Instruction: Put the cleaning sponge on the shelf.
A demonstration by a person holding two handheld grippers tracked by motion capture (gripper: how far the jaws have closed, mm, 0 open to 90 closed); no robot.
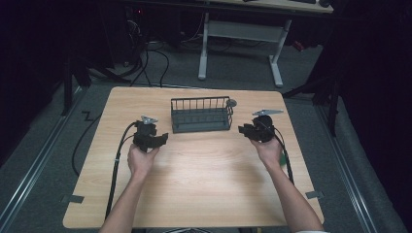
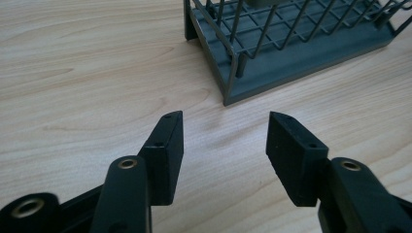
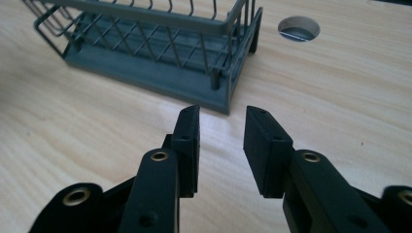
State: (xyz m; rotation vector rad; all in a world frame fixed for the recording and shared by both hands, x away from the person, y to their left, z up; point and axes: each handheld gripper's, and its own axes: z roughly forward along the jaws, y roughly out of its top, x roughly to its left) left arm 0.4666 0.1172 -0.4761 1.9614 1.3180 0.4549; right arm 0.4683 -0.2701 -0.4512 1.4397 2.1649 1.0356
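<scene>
On the pale wooden table (image 1: 204, 165) stands a grey wire basket (image 1: 201, 114), between the open, empty left tool (image 1: 154, 141) and right tool (image 1: 247, 130).

No legible txt or labels anywhere.

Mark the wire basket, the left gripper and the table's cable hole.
wire basket (image 1: 201, 121), high view, front wall.
left gripper (image 2: 224, 138), left gripper view, midway between its open fingers.
cable hole (image 3: 299, 28), right gripper view, its opening.

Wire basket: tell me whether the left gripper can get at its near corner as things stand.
Probably yes. The left gripper is open, aimed at the wire basket, with bare table between its jaws and the corner. The right gripper sits off the basket's other end.
</scene>
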